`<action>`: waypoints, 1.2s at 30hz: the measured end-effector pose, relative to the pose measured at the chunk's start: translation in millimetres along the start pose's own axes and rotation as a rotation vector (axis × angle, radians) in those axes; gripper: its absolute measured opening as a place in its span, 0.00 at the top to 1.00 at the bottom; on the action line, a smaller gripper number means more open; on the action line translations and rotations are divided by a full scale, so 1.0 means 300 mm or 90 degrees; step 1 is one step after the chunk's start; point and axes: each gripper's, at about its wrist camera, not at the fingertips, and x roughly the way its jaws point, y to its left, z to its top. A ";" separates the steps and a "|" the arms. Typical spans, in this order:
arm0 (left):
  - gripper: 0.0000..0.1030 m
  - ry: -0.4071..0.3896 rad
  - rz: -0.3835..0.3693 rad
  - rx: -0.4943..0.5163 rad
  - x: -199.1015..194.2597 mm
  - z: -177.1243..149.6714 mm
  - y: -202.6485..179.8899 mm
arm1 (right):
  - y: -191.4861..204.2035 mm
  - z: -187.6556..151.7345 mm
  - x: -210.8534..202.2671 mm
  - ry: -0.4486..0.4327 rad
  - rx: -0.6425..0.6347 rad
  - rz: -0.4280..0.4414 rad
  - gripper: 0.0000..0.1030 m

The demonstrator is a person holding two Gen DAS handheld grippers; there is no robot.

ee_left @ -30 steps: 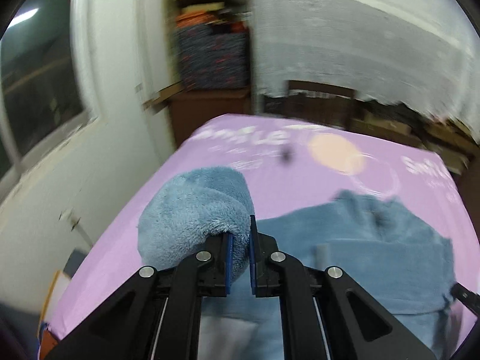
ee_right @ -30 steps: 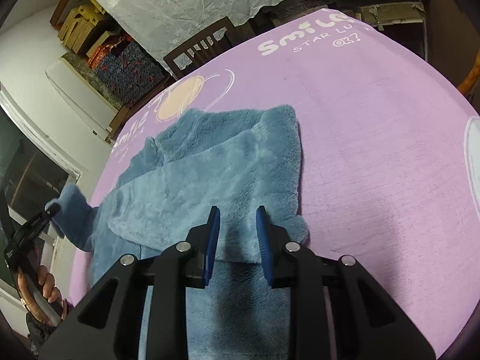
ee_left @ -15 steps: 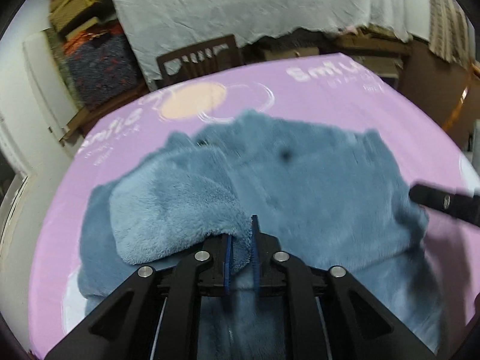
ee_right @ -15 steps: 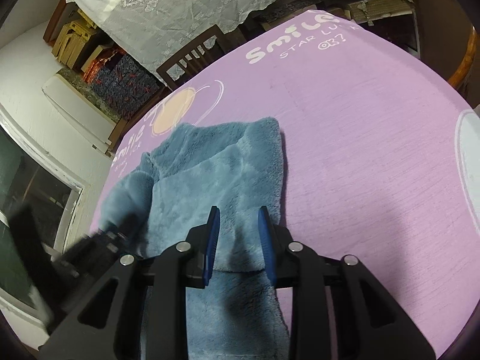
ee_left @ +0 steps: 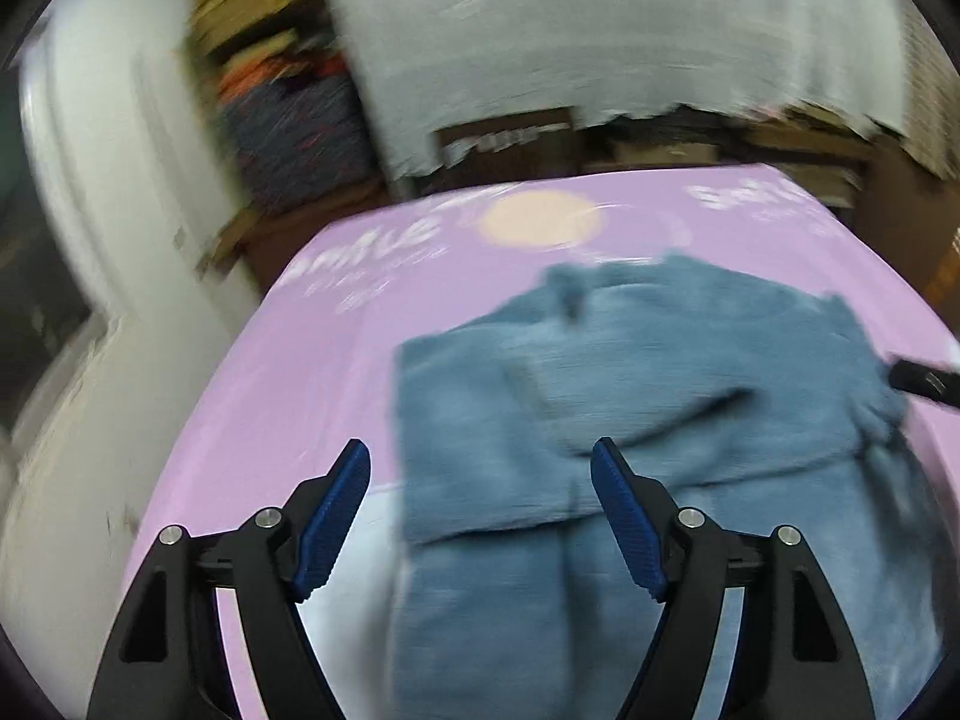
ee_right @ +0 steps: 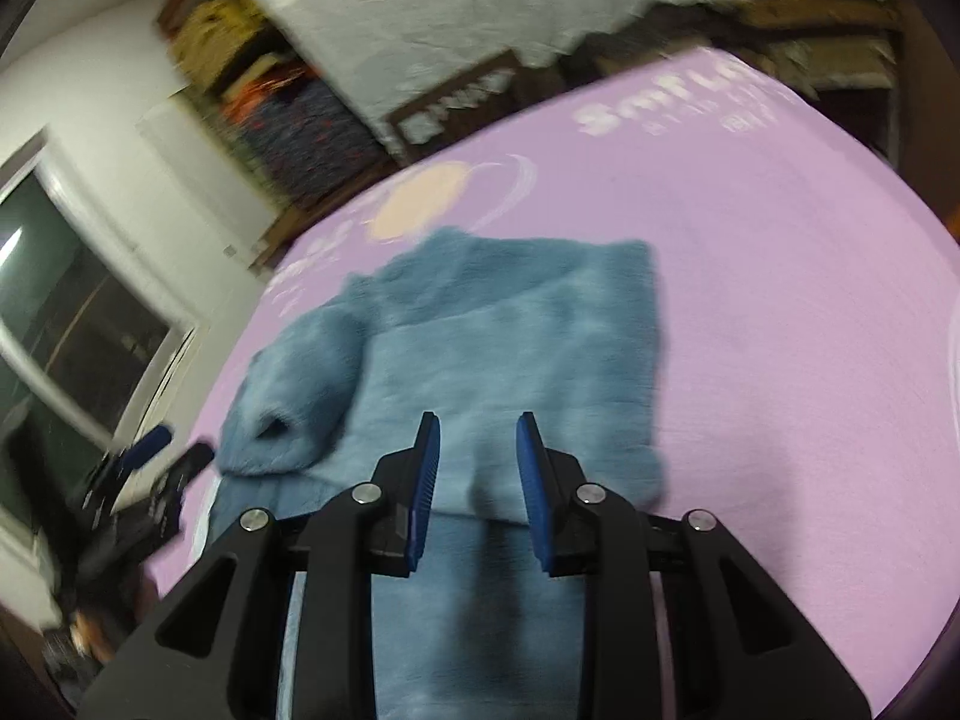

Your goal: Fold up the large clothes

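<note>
Blue fleece jacket (ee_left: 648, 420) lies on the pink printed tablecloth (ee_left: 336, 396), filling the centre-to-right of the left wrist view from about 12 o'clock down to 6 o'clock. Left gripper (ee_left: 480, 510): jaws have just been opening and now stand wide apart, nothing pinched; the garment's left edge shows in the gap between the blue pads (ee_left: 333, 516) but no pad presses on it. The left sleeve (ee_right: 300, 396) is laid over the body, cuff opening facing 7 o'clock in the right wrist view, so I'd call that sleeve fold done and released. Right gripper (ee_right: 477, 474): jaws part-way apart, hovering over the fleece near its lower middle; fabric is visible through the gap, pads don't look to be clamping anything, though blur makes contact hard to rule out. The jacket's right side (ee_right: 630, 324) at 2 o'clock reads as a straight folded edge, so both sides look turned in. Progress estimate: lengthwise narrowing roughly complete, with 1 long strip running toward 6 o'clock under both grippers. Left to do, by my read: bring the hem end up toward the collar near the peach circle print (ee_right: 414, 204) at 11 o'clock, 1 or 2 cross folds, then square it up. Risk: thick pile is springy, so the sleeve may slide off when the strip is lifted. Both views are motion-blurred, so fine edges are uncertain.
</note>
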 end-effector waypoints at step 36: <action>0.25 0.115 -0.012 -0.043 0.286 -0.017 0.207 | 0.317 0.065 0.142 0.009 -0.138 -0.101 0.94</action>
